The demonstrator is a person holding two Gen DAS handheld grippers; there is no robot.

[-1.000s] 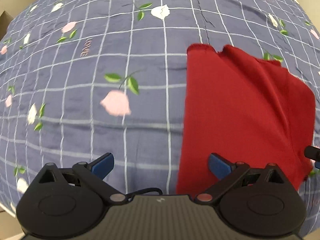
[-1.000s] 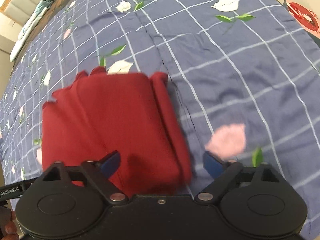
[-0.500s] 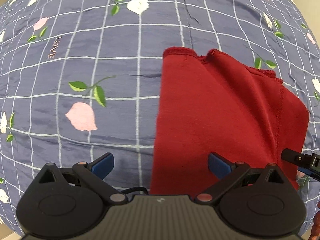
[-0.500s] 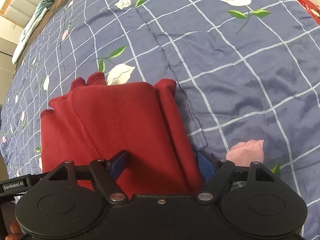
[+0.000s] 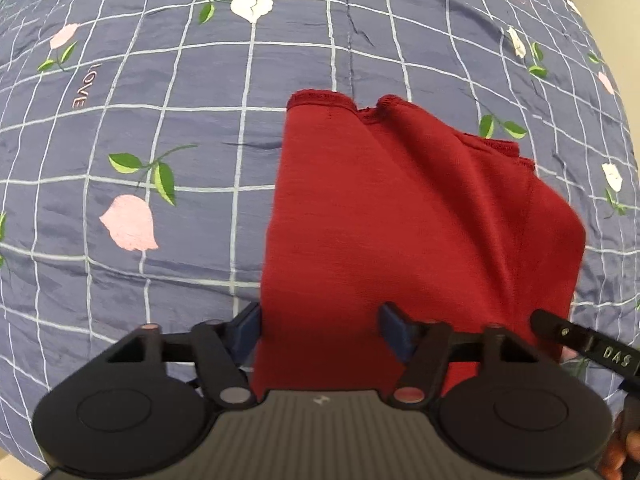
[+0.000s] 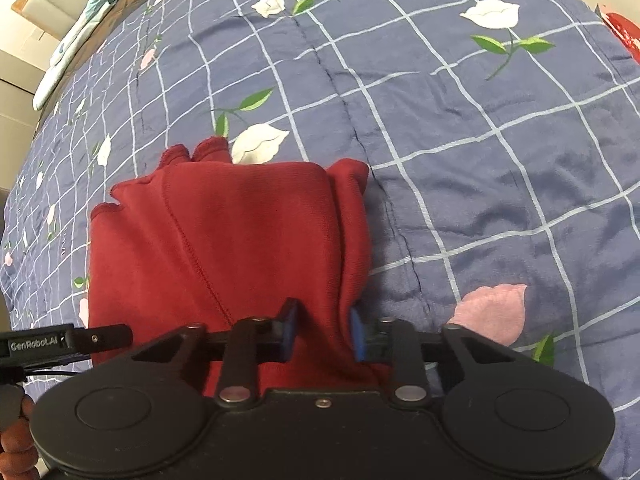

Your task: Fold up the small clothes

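Ribbed red knit garment (image 5: 400, 220) — folded

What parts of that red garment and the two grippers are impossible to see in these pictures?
- Near edge of the red garment: left wrist view, hidden behind the left gripper body.
- What kind of garment it is: folded over, so neither view shows.
- Whether the right gripper really pinches the cloth: right wrist view, folds cover the pads.
- Red item at the bedspread corner: cut off by the edge.

garment (image 5: 400, 216): plain dark red | bedspread (image 5: 160, 280): slate blue, white grid lines, pink and white tulips with green leaves, pink "LOVE" lettering | left gripper (image 5: 320, 332): black body, blue pads (image 5: 394, 326)
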